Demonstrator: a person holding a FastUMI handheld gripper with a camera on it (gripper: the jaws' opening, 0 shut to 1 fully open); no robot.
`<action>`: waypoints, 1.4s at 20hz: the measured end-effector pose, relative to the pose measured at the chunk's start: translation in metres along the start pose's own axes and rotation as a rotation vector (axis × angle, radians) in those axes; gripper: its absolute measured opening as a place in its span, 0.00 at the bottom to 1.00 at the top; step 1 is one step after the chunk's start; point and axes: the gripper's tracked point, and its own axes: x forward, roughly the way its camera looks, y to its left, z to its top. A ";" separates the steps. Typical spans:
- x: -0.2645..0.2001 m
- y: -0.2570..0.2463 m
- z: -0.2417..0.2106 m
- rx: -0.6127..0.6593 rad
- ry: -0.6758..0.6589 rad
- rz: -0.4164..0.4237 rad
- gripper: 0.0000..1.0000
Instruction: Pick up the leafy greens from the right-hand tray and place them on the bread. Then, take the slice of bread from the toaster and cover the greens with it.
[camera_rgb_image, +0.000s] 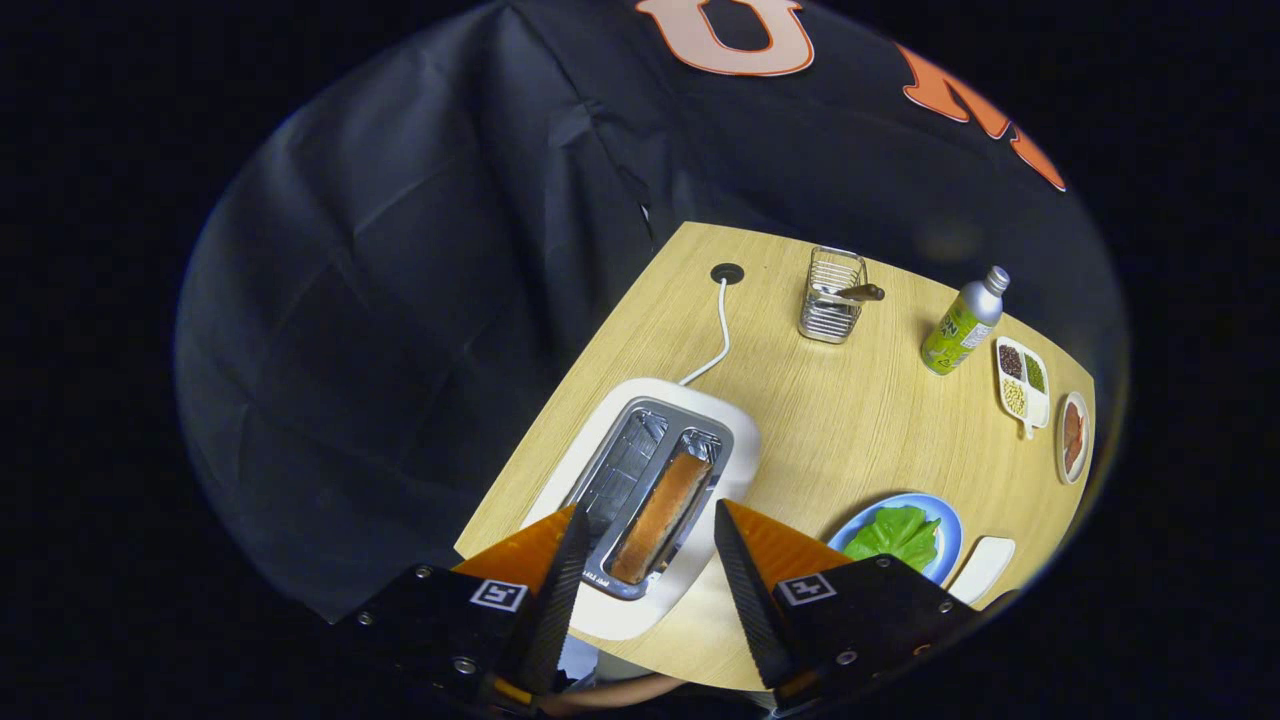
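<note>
One bench (850, 430), pale wood, set against black cloth.

One toaster (655, 490), white with a metal top, at the bench's near left edge. Two slots: the left one empty, the right one holding one slice of bread (662, 516), browned along its top edge. One white cord (718, 340) runs from the toaster's back to one round hole (727, 273) near the far left corner.

One wire caddy (832, 296) at the far edge, with one brown-handled item lying across its top.

One bottle (963, 324), green label and silver cap, standing toward the far right.

One blue plate (948, 525) at the near edge, carrying the leafy greens (893, 536); whether bread lies under them cannot be told.

One white dish (980, 568) just beside the plate.

One white three-part tray (1024, 386) of small dark, green and pale bits near the right edge.

One small round plate (1074, 436) of reddish food at the right edge.

One gripper (652, 540): jaws apart, clamped on nothing, poised over the toaster. The bread slice sits in the gap between them and just ahead, touching neither. The greens lie just to the right of the right jaw.
</note>
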 end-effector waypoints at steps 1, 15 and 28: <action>0.004 -0.002 -0.001 0.008 0.011 -0.012 0.74; 0.020 -0.001 -0.004 0.106 0.047 -0.020 0.15; -0.081 -0.042 0.010 0.211 -0.154 0.215 0.10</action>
